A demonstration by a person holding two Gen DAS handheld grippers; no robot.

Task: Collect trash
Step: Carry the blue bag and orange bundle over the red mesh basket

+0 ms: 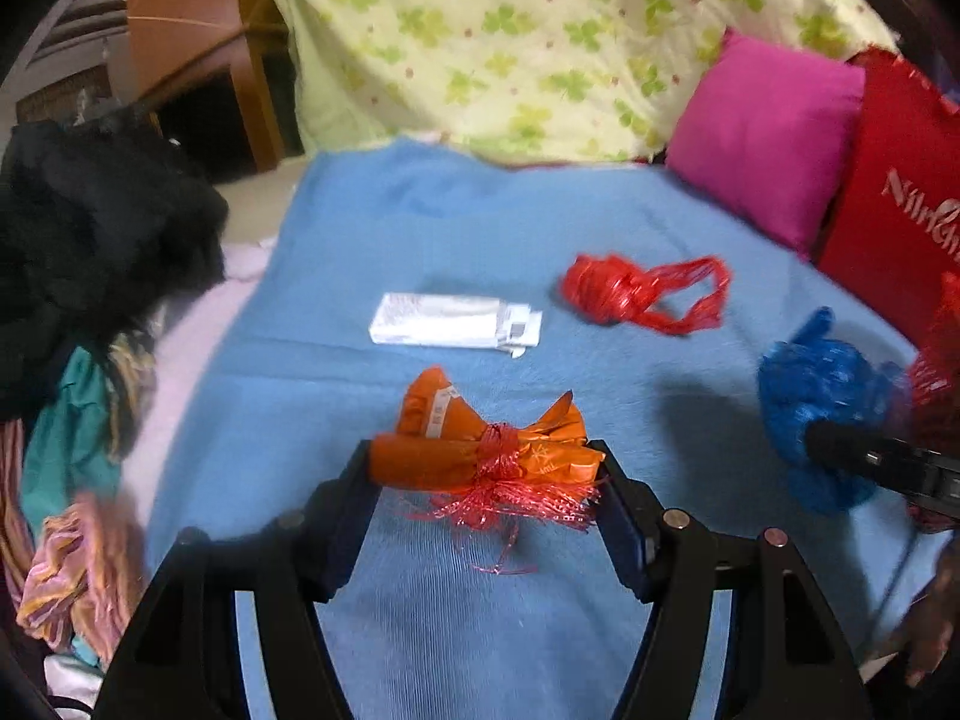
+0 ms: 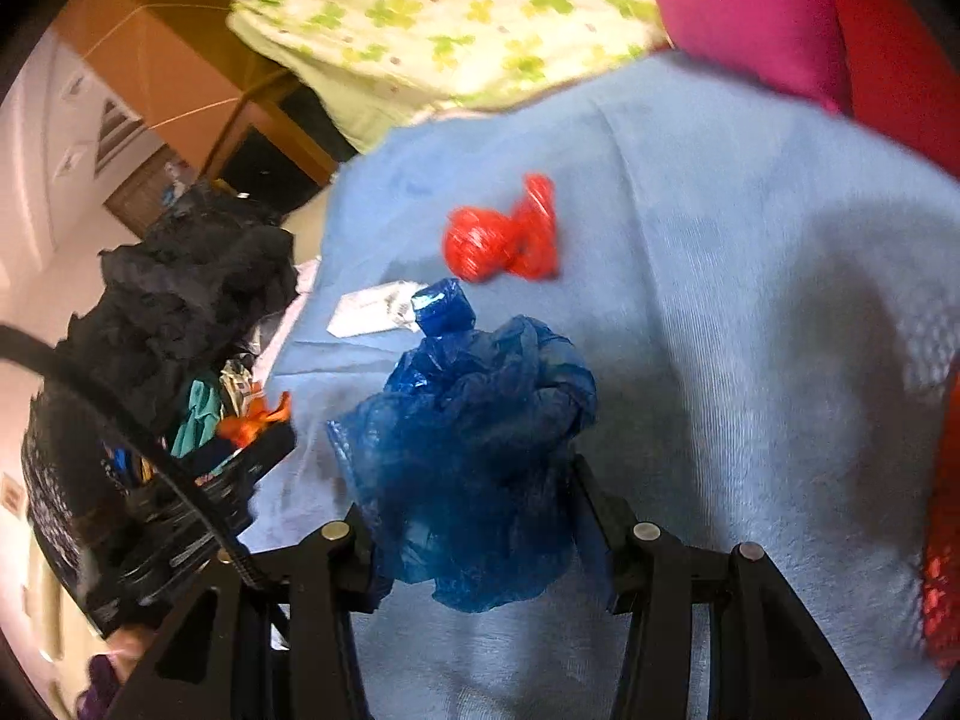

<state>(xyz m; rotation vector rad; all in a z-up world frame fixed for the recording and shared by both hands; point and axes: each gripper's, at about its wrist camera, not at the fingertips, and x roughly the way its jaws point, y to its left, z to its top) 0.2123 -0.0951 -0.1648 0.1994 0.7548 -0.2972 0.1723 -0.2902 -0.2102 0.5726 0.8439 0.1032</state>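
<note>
My left gripper (image 1: 486, 468) is shut on an orange wrapper bundle (image 1: 456, 444) tied with red net, held just above the blue blanket (image 1: 420, 228). My right gripper (image 2: 474, 480) is shut on a crumpled blue plastic bag (image 2: 474, 450); the bag also shows at the right of the left wrist view (image 1: 822, 402). A red crumpled plastic bag (image 1: 642, 294) lies on the blanket ahead, also in the right wrist view (image 2: 504, 234). A white paper packet (image 1: 450, 321) lies left of it, partly hidden in the right wrist view (image 2: 372, 312).
A black cloth heap (image 1: 90, 240) and colourful clothes (image 1: 78, 480) lie along the blanket's left edge. A pink pillow (image 1: 768, 138) and a red cushion (image 1: 900, 192) stand at the back right. A green clover-print sheet (image 1: 540, 42) hangs behind.
</note>
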